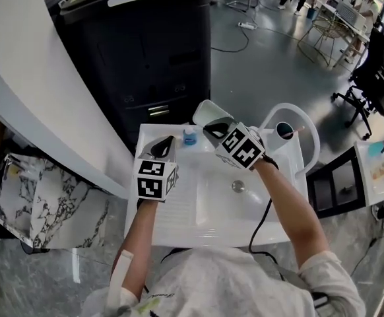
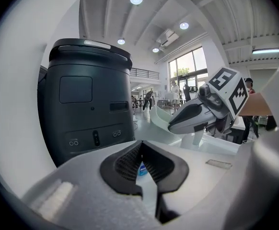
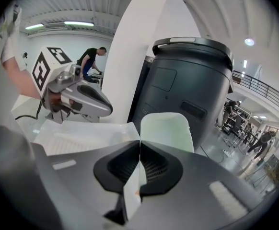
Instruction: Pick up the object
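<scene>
Head view shows the person leaning over a white sink [image 1: 179,210], both tools held out towards its back edge, where a small bottle [image 1: 189,136] with a blue label stands upright on the rim. That bottle looks like the object to be lifted, and it sits between the two tools, touched by neither. The left gripper [image 1: 167,142] hangs just beside it on the left, clenched with its tips meeting and nothing caught in them. Its own view shows the bottle only as a sliver low down past the closed pads. The right gripper [image 1: 213,129] is clenched and empty too, and it points past the bottle at a pale rounded panel [image 1: 208,111] standing up behind the sink. I cannot tell what that panel is. A big dark machine [image 1: 146,51] stands close behind, so I judge the tools come in low from the front because there is little room beyond the rim. With both tools clenched, this reads as lining up. Whichever tool takes the bottle must part its jaws first, then straddle it without knocking it into the basin.
</scene>
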Demonstrator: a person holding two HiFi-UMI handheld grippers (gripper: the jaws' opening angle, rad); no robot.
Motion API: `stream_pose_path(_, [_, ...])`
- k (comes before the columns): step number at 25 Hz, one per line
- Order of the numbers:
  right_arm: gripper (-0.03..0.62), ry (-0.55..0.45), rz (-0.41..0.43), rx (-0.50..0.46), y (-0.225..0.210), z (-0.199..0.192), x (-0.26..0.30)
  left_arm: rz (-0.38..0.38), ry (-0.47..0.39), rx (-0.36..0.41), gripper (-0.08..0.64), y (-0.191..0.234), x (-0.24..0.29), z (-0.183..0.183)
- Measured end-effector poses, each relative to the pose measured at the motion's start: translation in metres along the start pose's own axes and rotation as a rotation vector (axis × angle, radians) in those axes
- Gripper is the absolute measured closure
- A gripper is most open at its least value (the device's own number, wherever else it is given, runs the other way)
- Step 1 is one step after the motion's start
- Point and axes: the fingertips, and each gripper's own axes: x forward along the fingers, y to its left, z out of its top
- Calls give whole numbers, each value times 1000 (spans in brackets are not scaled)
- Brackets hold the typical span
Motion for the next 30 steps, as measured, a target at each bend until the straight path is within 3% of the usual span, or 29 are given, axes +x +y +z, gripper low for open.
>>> stream_pose_path(10, [581, -188, -159, 186, -15, 43, -49, -73, -24, 30, 561, 3, 2, 16])
stream_pose_path(14, [581, -246, -243, 274, -22, 41, -71, -88, -32, 28, 561, 2, 2, 20])
stream_pose_path(18, [581, -298, -310, 347, -28, 36, -96, -89, -43, 77, 561, -4, 3, 28])
stream_pose_path(30, [583, -399, -425, 484, -42, 15, -138, -75, -66, 97, 561, -26, 7, 42])
